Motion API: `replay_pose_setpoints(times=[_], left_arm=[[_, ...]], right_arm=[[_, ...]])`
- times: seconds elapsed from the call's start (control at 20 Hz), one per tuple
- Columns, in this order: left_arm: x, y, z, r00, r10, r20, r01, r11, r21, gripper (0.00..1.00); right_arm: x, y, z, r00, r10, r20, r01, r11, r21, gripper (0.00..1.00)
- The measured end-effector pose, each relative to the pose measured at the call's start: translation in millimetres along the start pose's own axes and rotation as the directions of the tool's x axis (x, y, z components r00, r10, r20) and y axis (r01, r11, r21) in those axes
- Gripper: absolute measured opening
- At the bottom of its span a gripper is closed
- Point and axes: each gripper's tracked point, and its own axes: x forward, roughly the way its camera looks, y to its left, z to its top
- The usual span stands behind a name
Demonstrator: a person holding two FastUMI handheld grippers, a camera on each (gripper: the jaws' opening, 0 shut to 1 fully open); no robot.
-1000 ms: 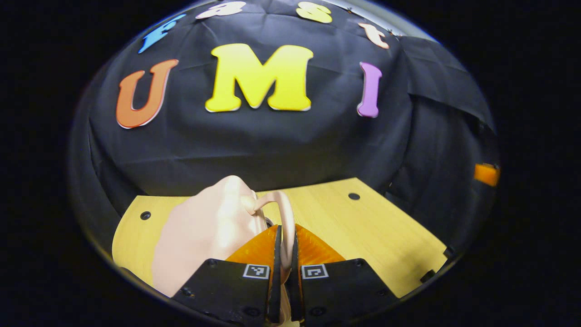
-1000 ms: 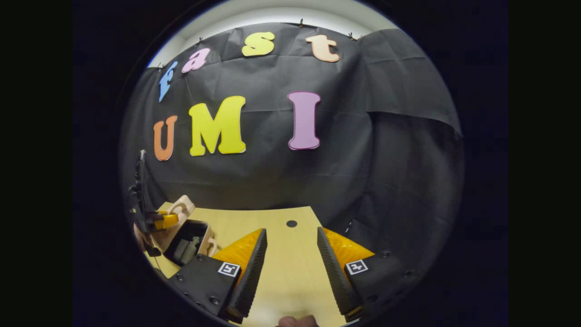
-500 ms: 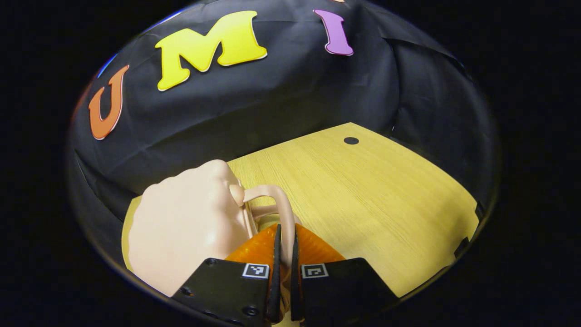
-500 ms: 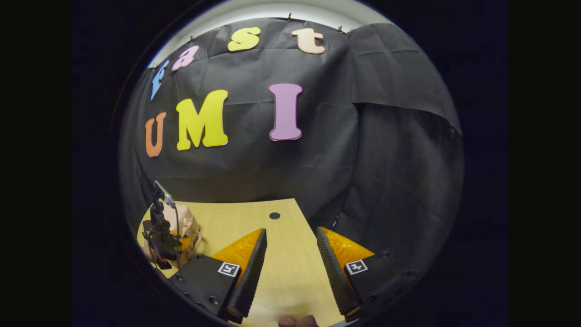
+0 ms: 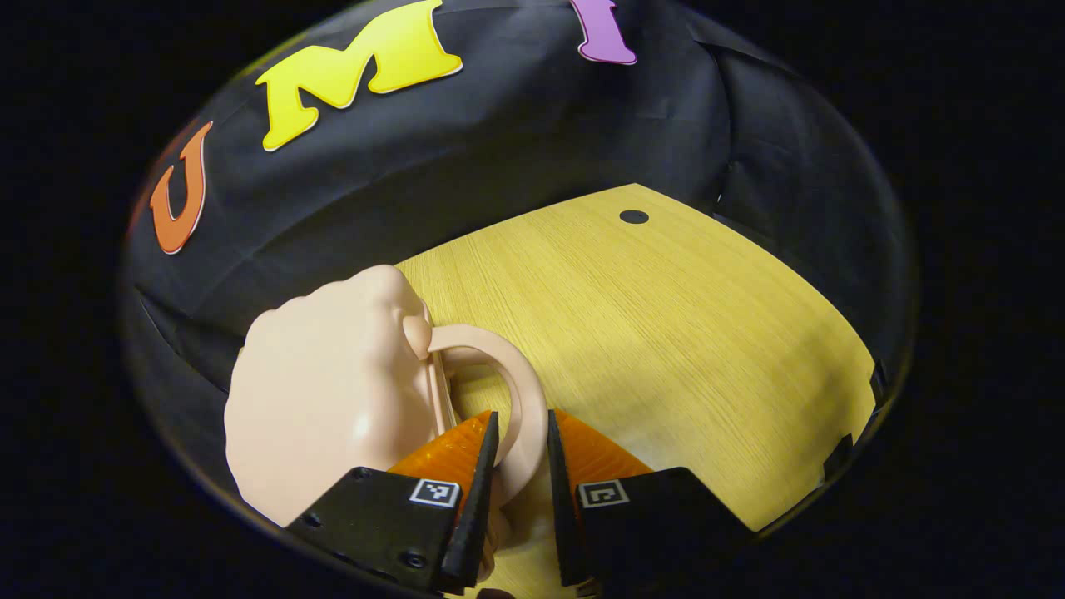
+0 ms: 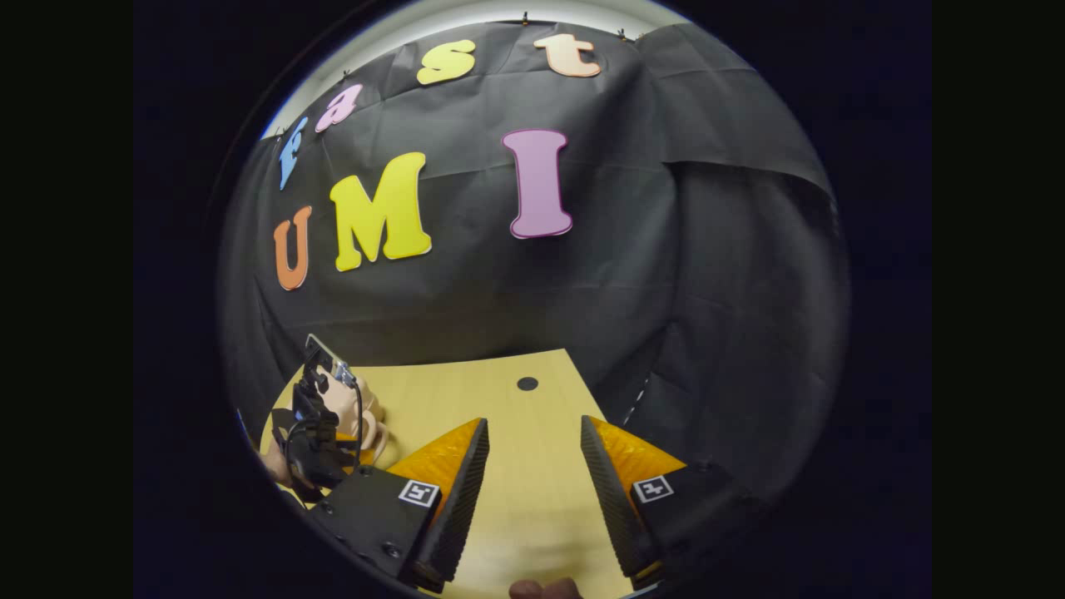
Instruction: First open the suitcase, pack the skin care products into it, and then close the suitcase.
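Note:
The pale pink suitcase (image 5: 333, 391) lies on the wooden table (image 5: 666, 333) with its lid down, and its contents are hidden. Its curved handle (image 5: 520, 391) passes between the fingers of my left gripper (image 5: 520, 499), whose jaws stand slightly apart around it and look loose on it. In the right gripper view the left gripper (image 6: 312, 433) sits at the far left over the suitcase (image 6: 362, 416) and covers much of it. My right gripper (image 6: 532, 499) is open over the bare table (image 6: 516, 399), with nothing between its fingers.
Black cloth walls close the table's back and right sides. A round hole (image 5: 633, 216) marks the tabletop near the far edge. A fingertip (image 6: 545, 589) shows at the bottom of the right gripper view.
The lid, half raised a second ago with bottles visible inside, has come down. My left gripper followed the handle down and its fingers have spread wider. The right gripper barely moved.

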Motion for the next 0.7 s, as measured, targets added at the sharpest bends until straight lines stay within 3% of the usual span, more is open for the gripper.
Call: replay_pose_setpoints(times=[0.2,0.3,0.45,0.55,0.7], left_arm=[[-22,-11,-2,1.000,-0.019,0.005,0.019,0.999,-0.033,0.80],[-40,-12,8,0.998,-0.037,0.052,0.042,0.994,-0.104,0.85],[-93,4,49,0.982,0.000,0.187,0.044,0.973,-0.228,0.90],[-134,38,89,0.945,0.092,0.315,0.001,0.960,-0.281,0.91],[-199,95,145,0.841,0.243,0.483,-0.087,0.942,-0.323,0.93]], right_arm=[[17,22,2,0.998,0.064,-0.007,-0.064,0.998,-0.015,0.67],[18,44,10,0.994,0.105,0.005,-0.105,0.994,-0.043,0.66],[21,76,38,0.989,0.128,0.068,-0.121,0.988,-0.100,0.66],[16,104,70,0.978,0.144,0.150,-0.125,0.984,-0.130,0.63],[1,144,115,0.948,0.187,0.258,-0.155,0.978,-0.138,0.70]])
